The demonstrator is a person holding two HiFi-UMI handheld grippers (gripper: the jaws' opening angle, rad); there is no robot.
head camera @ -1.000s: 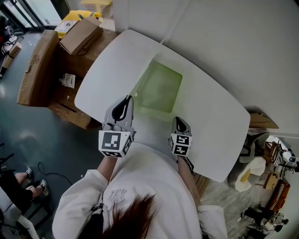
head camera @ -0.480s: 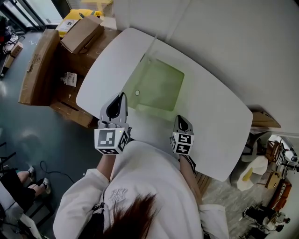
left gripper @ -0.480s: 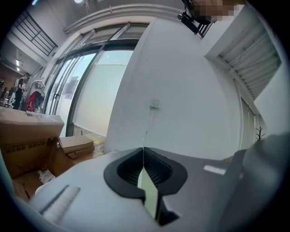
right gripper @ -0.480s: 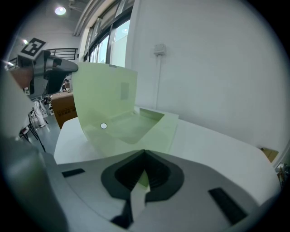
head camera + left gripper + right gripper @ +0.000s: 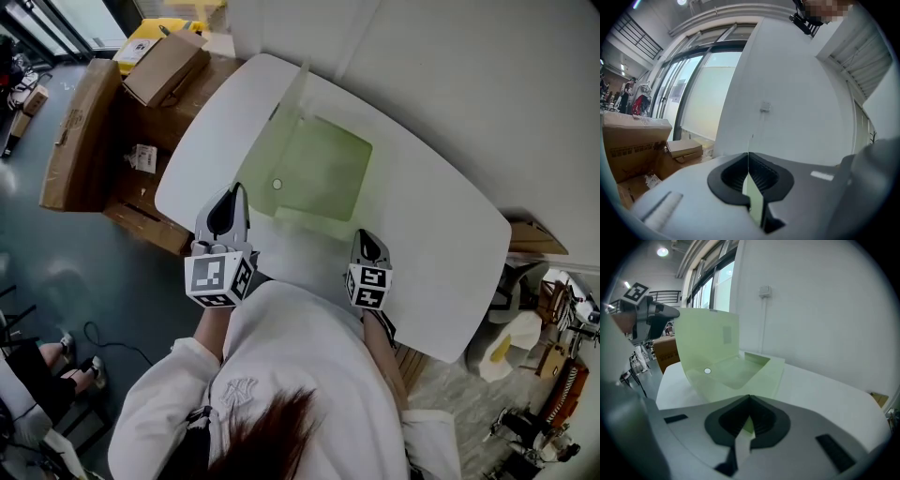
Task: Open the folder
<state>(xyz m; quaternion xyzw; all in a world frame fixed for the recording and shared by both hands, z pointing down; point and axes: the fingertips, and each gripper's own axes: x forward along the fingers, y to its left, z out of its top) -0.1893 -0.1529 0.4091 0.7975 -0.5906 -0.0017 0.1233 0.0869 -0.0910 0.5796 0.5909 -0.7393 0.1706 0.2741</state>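
White table [image 5: 441, 225], green folder [image 5: 328, 178] flat, cover [image 5: 274, 131] upright in L tongs [image 5: 239, 192]

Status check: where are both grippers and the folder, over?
Left gripper shut on cover, cover raised roughly upright. Right gripper shut on folder near edge. Nothing blocking on table.

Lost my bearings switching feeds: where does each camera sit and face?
Head view: on the head, steeply down at translucent green plastic folder on white table; hair, white sweatshirt, left gripper, right gripper show.
Left gripper view: along its jaws, level, toward the white wall.
Right gripper view: along its jaws, down over the table.
Shared: folder, pinched in both gripper views.
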